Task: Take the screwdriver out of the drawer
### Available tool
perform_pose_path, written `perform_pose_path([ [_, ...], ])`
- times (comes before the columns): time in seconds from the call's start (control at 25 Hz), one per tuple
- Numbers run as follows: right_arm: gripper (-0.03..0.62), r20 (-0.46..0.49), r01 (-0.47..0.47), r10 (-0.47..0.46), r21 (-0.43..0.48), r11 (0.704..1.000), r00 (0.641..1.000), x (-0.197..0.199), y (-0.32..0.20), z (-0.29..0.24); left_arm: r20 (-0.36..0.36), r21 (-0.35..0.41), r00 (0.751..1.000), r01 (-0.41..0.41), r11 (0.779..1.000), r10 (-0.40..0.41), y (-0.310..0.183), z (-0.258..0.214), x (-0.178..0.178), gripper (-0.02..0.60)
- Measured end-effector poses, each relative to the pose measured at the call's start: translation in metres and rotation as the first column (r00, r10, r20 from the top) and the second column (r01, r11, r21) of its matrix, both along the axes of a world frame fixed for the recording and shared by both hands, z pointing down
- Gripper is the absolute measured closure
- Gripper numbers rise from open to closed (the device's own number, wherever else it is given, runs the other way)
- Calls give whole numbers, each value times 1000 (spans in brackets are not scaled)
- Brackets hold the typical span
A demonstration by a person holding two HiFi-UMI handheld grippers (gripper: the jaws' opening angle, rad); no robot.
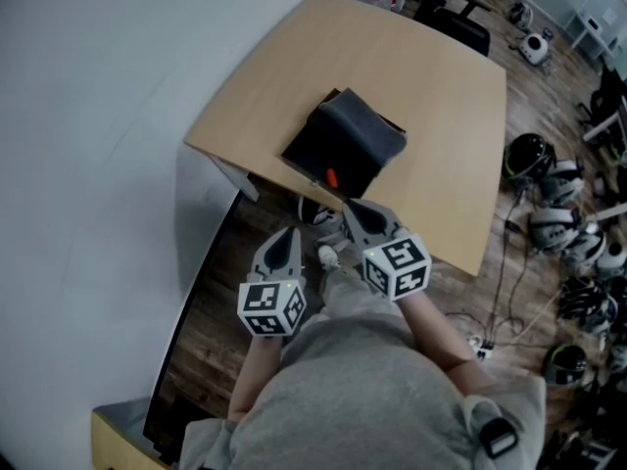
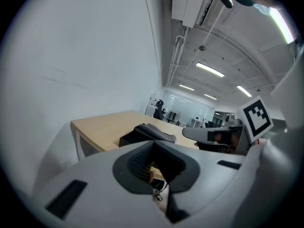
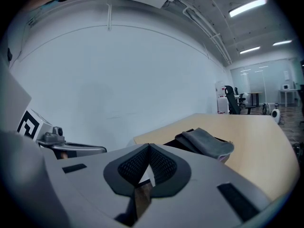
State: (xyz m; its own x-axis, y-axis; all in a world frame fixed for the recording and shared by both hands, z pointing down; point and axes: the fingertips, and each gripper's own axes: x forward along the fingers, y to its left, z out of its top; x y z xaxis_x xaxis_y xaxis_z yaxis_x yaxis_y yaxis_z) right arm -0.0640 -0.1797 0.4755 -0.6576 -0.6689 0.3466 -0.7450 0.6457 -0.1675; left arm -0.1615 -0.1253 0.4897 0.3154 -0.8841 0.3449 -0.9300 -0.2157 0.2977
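A black drawer box (image 1: 338, 145) stands on the wooden table (image 1: 431, 86), with a grey cloth (image 1: 364, 125) draped over its top. At the box's near face a small orange piece (image 1: 331, 177) shows; I cannot tell what it is. No screwdriver is plainly visible. My left gripper (image 1: 290, 235) is held below the table's near edge, jaws together and empty. My right gripper (image 1: 351, 209) is beside it, nearer the box, shut with nothing held. The left gripper view shows the box (image 2: 137, 137) ahead and the right gripper (image 2: 209, 136) alongside. The right gripper view shows the cloth (image 3: 206, 141).
A white wall (image 1: 88, 116) runs along the left. Several helmets (image 1: 549, 194) and cables lie on the wooden floor to the right of the table. A black chair (image 1: 460, 27) stands at the table's far side. A small white object (image 1: 326, 256) lies between the grippers.
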Motion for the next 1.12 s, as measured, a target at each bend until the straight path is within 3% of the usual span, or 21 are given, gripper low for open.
perform_pose_path([
  [0.52, 595, -74, 17, -22, -67, 998, 997, -13, -71, 26, -16, -10, 1000, -2, 1000, 1, -72, 1, -8, 581],
  [1.12, 595, -283, 18, -91, -249, 968, 955, -19, -127, 95, -34, -33, 999, 18, 999, -19, -130, 6, -14, 581],
])
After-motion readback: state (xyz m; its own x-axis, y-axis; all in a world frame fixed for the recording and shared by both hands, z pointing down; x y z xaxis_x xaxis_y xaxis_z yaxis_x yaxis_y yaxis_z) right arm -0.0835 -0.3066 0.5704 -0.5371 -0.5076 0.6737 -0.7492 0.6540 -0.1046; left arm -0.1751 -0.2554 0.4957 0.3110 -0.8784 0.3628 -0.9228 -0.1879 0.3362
